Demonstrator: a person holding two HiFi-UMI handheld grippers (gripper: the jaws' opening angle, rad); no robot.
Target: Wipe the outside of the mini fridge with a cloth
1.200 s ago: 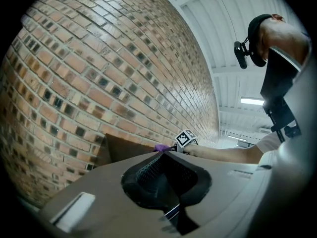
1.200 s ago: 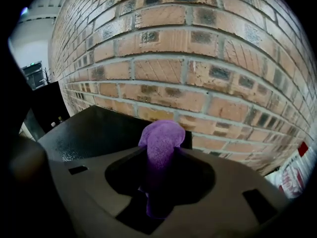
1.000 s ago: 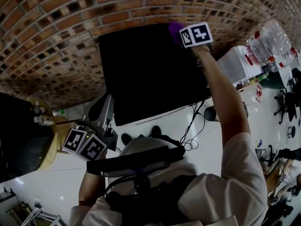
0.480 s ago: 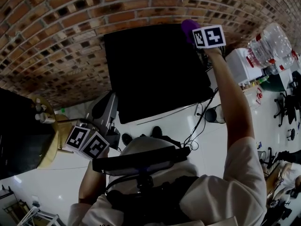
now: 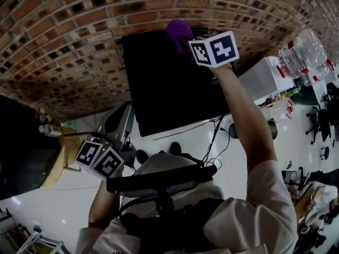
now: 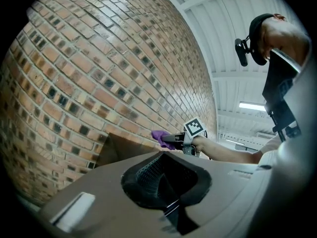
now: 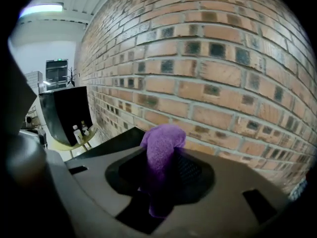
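Right tool [image 7: 159,182] grips a wad of purple cloth [image 7: 161,142], its jaws partway closed around the fabric. Within the last second it has swept from the right corner of the fridge [image 5: 169,89] toward the middle of its far edge, beside the brick wall [image 5: 74,30]. A wiping stroke seems under way, though contact cannot be confirmed. The cloth is soft, nubby and bunched. The fridge is a smooth, matte black box. Shut and empty, the left tool [image 6: 166,182] waits well apart.
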